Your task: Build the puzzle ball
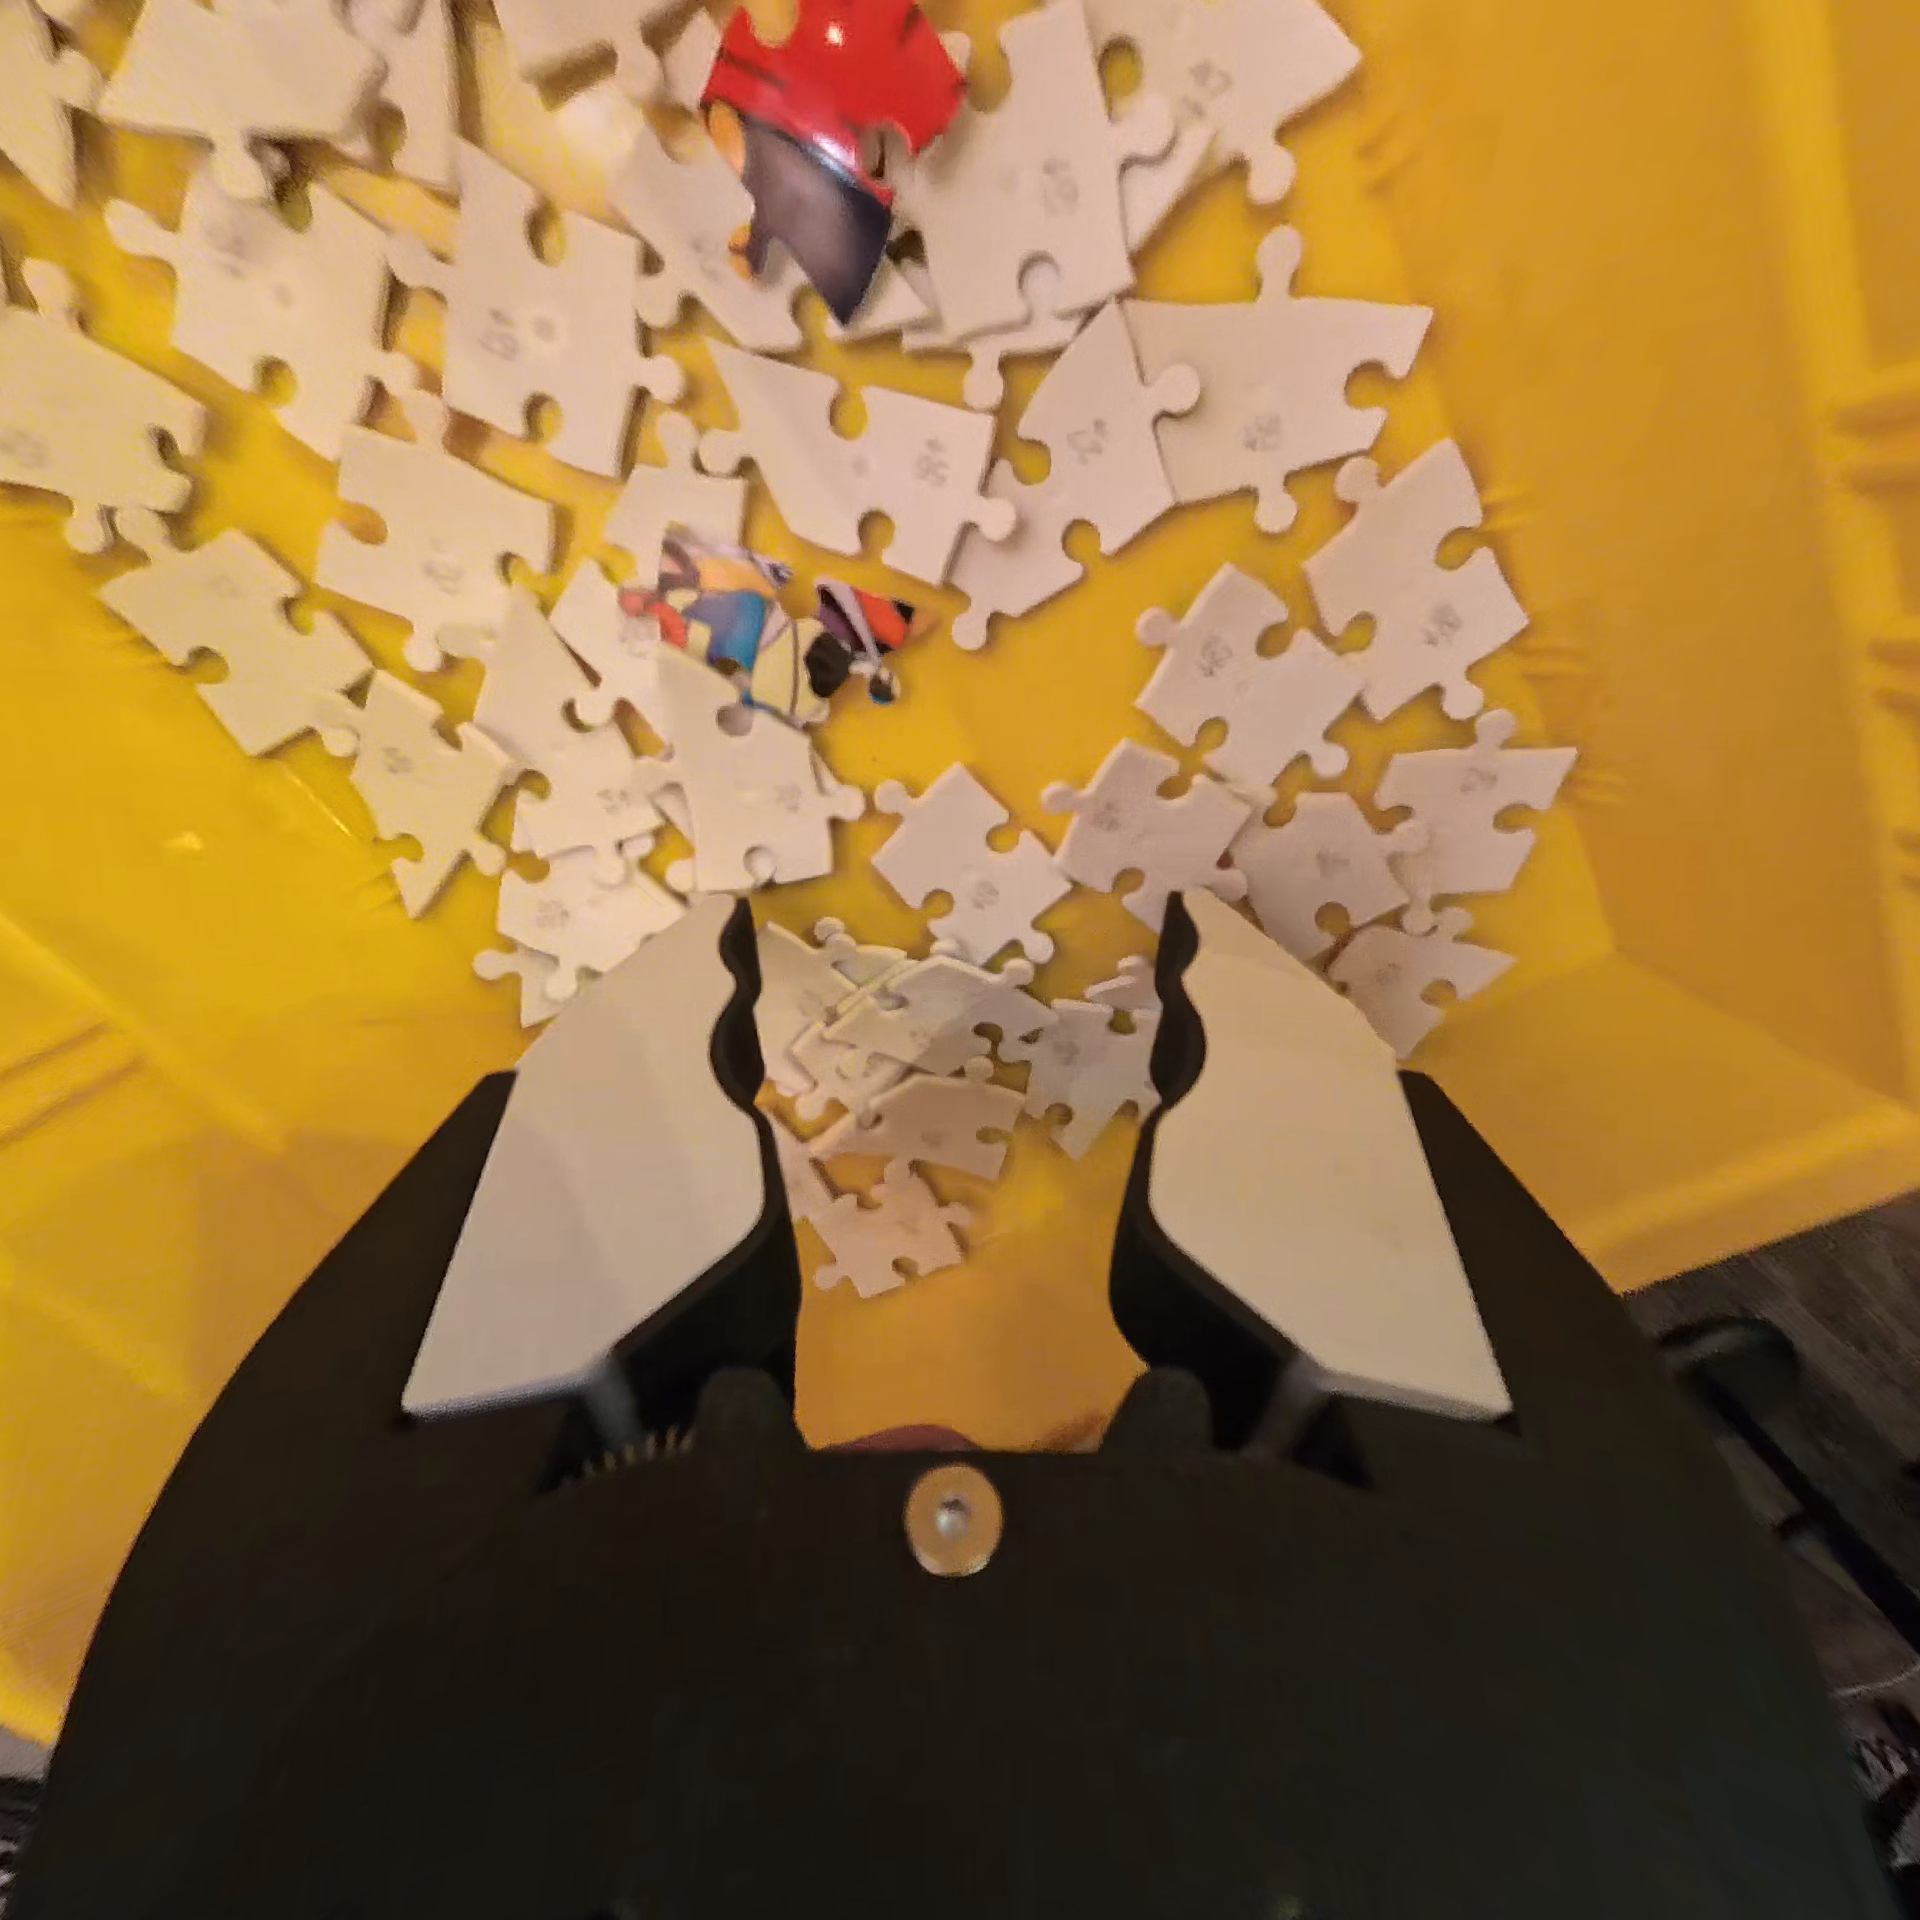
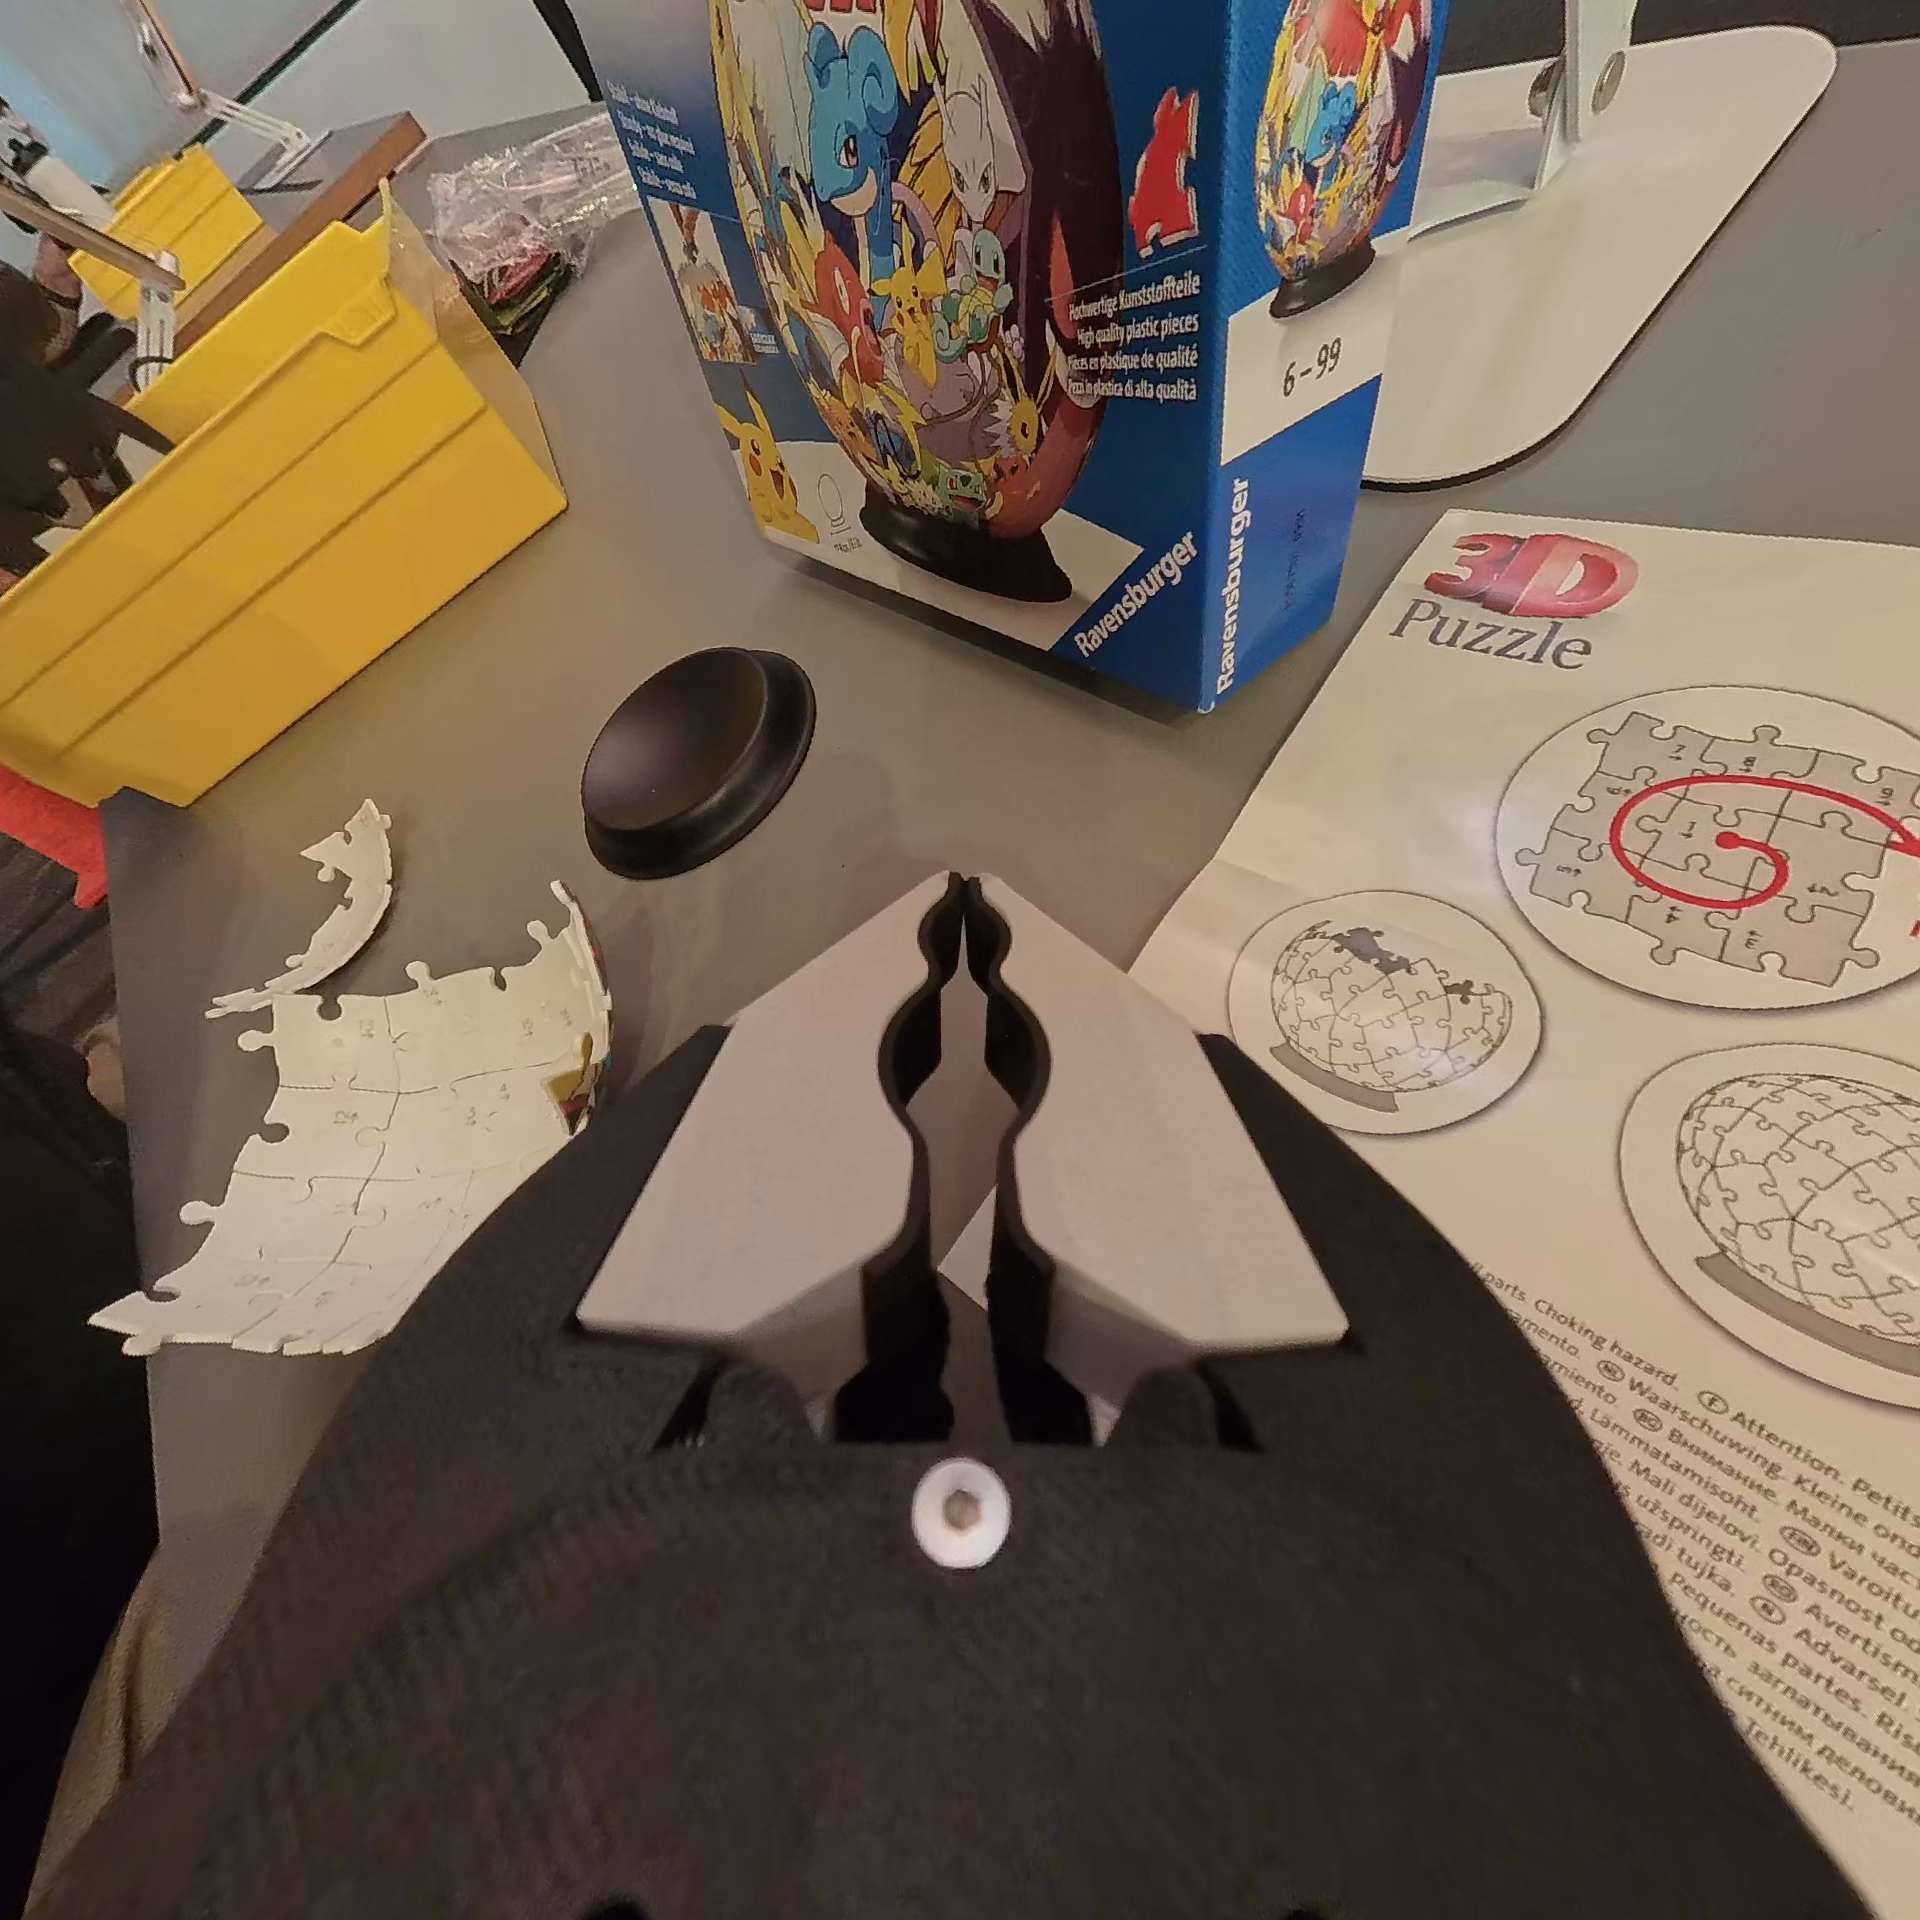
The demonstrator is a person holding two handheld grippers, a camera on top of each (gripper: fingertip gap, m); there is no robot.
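In the left wrist view my left gripper [image 1: 954,914] is open and empty, held over a yellow bin [image 1: 1558,935] full of loose puzzle pieces [image 1: 966,873], most lying white side up. A red and dark piece [image 1: 831,135] and a multicoloured piece [image 1: 748,634] lie face up. In the right wrist view my right gripper [image 2: 961,883] is shut with nothing between its fingers, above the grey table. A curved, partly built section of the ball [image 2: 395,1122] lies white side up at the left, with a smaller curved strip [image 2: 338,904] beside it. The black stand [image 2: 696,769] sits ahead.
The blue puzzle box [image 2: 997,343] stands upright beyond the stand. An instruction sheet [image 2: 1558,1039] lies at the right. Yellow bins [image 2: 281,499] stand at the left, a white lamp base [image 2: 1590,260] at the back right, and crumpled plastic bags [image 2: 520,197] behind. My right fingertips sit around 55 centimetres from my left ones.
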